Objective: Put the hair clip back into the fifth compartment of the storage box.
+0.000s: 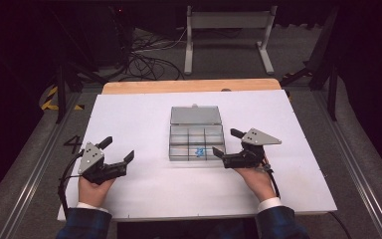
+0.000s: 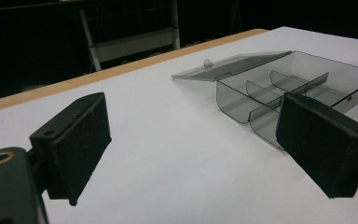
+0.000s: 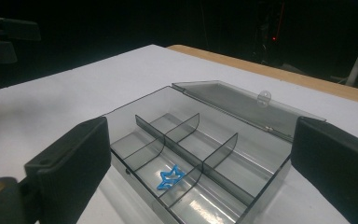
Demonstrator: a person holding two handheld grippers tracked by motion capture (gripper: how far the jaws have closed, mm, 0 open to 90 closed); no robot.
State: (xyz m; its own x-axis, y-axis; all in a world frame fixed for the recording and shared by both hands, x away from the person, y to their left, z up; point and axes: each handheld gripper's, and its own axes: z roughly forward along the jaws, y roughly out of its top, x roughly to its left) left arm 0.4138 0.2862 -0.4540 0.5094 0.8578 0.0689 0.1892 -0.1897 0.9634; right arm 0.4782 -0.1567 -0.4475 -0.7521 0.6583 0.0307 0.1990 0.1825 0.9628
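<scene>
A smoky clear compartment box (image 1: 171,144) sits mid-table, its lid (image 1: 195,115) folded flat behind it. A small blue star-shaped piece (image 1: 199,151) lies in the front middle compartment. My right gripper (image 1: 224,142) stands open just right of the box's front corner, with nothing between its fingers. In the right gripper view the jaws (image 3: 205,158) frame the box (image 3: 135,105), and the blue star (image 3: 170,177) lies low between them. My left gripper (image 1: 119,148) rests open and empty at the table's left. In the left gripper view it (image 2: 196,144) points across the white surface toward the box (image 2: 233,100).
The white board (image 1: 139,189) covers a wooden table whose bare edge (image 1: 189,86) shows at the back. A black mark (image 1: 73,144) sits at the board's left edge. Behind the table stand a grey metal frame (image 1: 229,22) and floor cables (image 1: 144,62).
</scene>
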